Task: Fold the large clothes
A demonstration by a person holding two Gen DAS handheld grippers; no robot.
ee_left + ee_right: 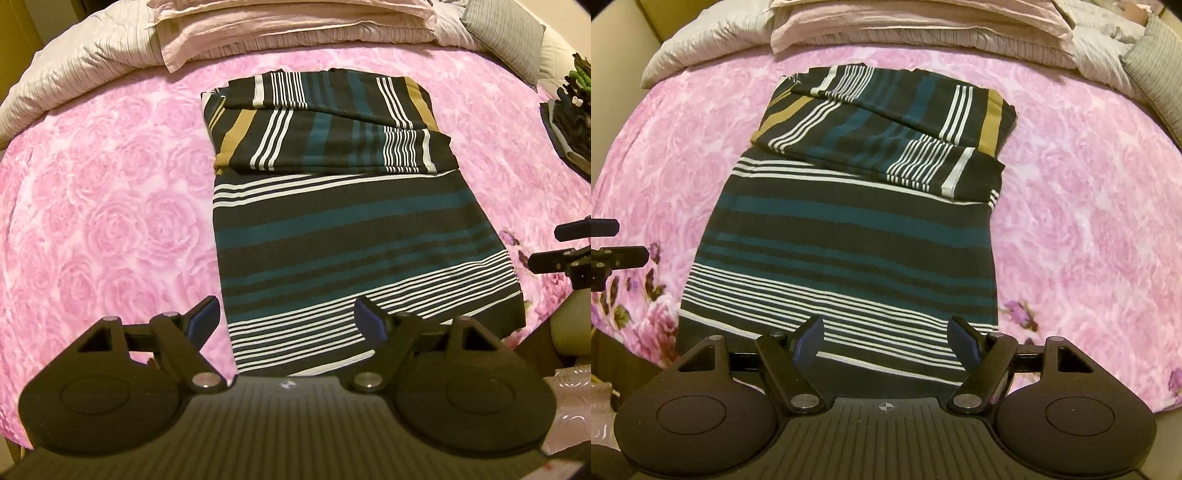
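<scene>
A pink rose-patterned blanket (110,192) covers the bed and fills most of both wrist views. Taking the striped garment (332,236) as the landmark: it lies flat near the middle of the blanket, a long dark piece with teal, white and mustard stripes, its length running from the near edge of the bed toward the far end. Its far portion has the sleeves folded across it, so the stripes there run lengthwise while those on the nearer body run crosswise.

Beyond the far end of the garment, a pale pink folded sheet (295,22) is stacked on a crinkled whitish duvet (74,66) that stretches across the head of the bed. To the far right of the garment a grey striped pillow (506,37) leans at the bed's edge. Further right, well apart from the garment, a dark heap of clothes (572,122) sits at the blanket's edge.

The left gripper (288,317) hangs over the garment's near left corner, its jaws standing apart with nothing between them; one blue-faced finger lies over the pink blanket, the other over the stripes. The right gripper (886,336) hangs over the garment's near hem toward the right, jaws likewise spread wide and empty. Whether either touches the cloth cannot be told. Each tool's tips show at the edge of the other's view, just beside the garment's near corners.
</scene>
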